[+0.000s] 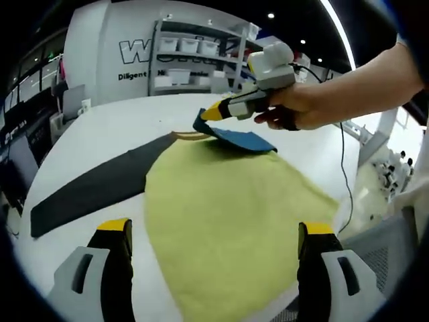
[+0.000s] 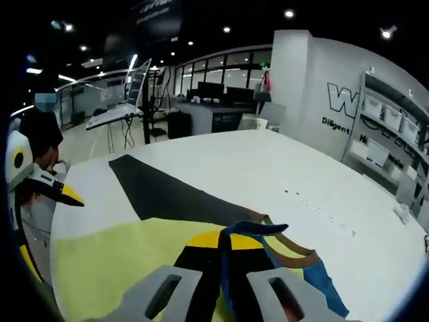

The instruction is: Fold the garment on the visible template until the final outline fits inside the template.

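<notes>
**Garment fold in progress: right gripper lifting the collar edge**

Item 1, nearest. Left gripper (image 1: 213, 249): jaws wide apart, holding nothing, hovering over the near hem of the garment at 6 o'clock in the left gripper view.

Item 2. Garment (image 1: 234, 215): yellow-green cloth with a blue lining, spread flat on a white table (image 1: 100, 127). Its long axis runs from the left gripper at 6 o'clock away toward 12 o'clock, where the collar end lies.

Item 3. Template (image 1: 87, 184): a dark strip on the table, showing from 9 o'clock toward the centre, partly covered by the garment's left edge.

Item 4. Right gripper (image 1: 213, 113): held in a hand (image 1: 301, 111) at the far collar end, about 12 o'clock. Its jaws are closed on the blue-lined edge (image 2: 244, 251), raised off the table.

Item 5, farthest. Shelving (image 1: 201, 64) with white bins behind the table.

Judgement: the held end lies far from the left gripper, so the fold likely calls for drawing the collar toward 6 o'clock along the long axis.
</notes>
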### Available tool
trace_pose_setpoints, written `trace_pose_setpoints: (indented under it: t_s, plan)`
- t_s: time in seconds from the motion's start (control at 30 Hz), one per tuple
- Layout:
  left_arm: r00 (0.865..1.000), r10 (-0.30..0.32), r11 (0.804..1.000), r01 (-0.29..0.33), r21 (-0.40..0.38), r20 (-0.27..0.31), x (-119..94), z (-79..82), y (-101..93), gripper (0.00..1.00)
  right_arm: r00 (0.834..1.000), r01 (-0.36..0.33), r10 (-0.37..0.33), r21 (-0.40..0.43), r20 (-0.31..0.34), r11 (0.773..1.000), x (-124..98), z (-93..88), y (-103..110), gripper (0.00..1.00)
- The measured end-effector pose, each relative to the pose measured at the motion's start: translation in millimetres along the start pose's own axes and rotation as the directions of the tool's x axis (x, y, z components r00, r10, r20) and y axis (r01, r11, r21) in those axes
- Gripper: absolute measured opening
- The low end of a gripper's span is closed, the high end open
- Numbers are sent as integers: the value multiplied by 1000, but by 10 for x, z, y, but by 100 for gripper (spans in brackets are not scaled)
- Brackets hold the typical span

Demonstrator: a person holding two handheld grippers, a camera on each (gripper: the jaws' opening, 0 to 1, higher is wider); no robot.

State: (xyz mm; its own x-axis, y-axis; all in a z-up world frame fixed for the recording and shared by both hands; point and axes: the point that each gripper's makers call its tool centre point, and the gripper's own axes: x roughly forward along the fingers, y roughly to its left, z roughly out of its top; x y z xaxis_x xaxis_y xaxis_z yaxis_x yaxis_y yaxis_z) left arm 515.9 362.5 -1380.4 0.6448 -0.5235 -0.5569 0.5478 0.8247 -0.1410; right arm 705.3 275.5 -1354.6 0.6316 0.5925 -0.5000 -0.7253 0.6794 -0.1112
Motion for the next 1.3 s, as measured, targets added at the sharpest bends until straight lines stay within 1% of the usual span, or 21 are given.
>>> trace_pose_setpoints:
  t_s: [0.17, 0.47, 0.63, 0.73, 0.83, 1.07, 1.17, 1.3]
  plan:
    - [1000, 8, 1000, -8, -6, -1, -14, -19, 26, 99, 1000, -26, 26, -18, -12, 1000, 87, -18, 122, 0]
    - [1000, 18, 1000, -18, -15, -3, -24, -38, 74, 99, 997, -72, 71, -28, -6, 997, 218, 82, 344, 0]
    - [1000, 20, 1000, -21, -16, -1, -26, -35, 83, 99, 995, -103, 102, -44, -9, 994, 264, 96, 485, 0]
    - [1000, 21, 1000, -21, -20, -1, -26, -42, 87, 99, 993, -121, 120, -57, -16, 991, 283, 75, 568, 0]
    - [1000, 21, 1000, -21, -22, -2, -28, -50, 92, 99, 988, -156, 154, -87, -34, 984, 301, 24, 694, 0]
    - [1000, 25, 999, -26, -25, -4, -36, -68, 107, 99, 982, -188, 184, -95, -48, 978, 349, -34, 828, 0]
    - [1000, 25, 999, -25, -27, -6, -35, -75, 112, 99, 984, -172, 168, -69, -50, 983, 390, -39, 794, 0]
    - [1000, 27, 999, -27, -28, -4, -42, -67, 125, 99, 986, -157, 152, -77, -61, 985, 464, -15, 763, 0]
